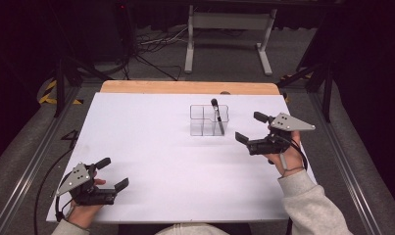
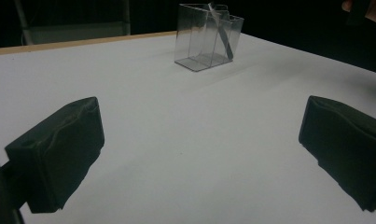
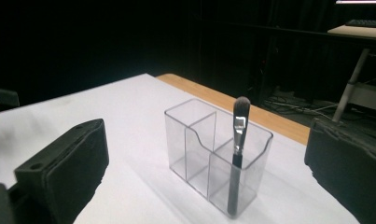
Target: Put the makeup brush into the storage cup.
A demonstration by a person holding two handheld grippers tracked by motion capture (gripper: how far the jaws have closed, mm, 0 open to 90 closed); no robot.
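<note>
Nearest me, my left gripper [image 1: 113, 174] rests low at the near left corner of the white sheet [image 1: 151, 147], my hand wrapped round it from below. Jaws spread wide, nothing between them; in the left gripper view the two black pads [image 2: 59, 154] stand far apart with bare sheet in the gap.

My right gripper [image 1: 252, 128] is farther forward, at the right side of the sheet, grey plate on top, cable trailing by my wrist, grey sleeve [image 1: 308, 203] behind. Jaws likewise spread and empty, pointed left toward the organizer; in the right gripper view its pads [image 3: 64, 168] frame the box from either side without touching it.

Next out: the organizer [image 1: 209, 120], a clear plastic box with inner dividers, standing upright on the sheet just left of my right gripper and well apart from the left one.

In it: one brush [image 3: 237, 154], dark handle down, bristle head up and clear of the rim. It stands tilted in the end compartment on my right gripper's side.

Beyond: the sheet's far edge, then a strip of bare wooden table [image 1: 185, 87]. Farthest: dark floor with cables and a white frame [image 1: 229, 34].
</note>
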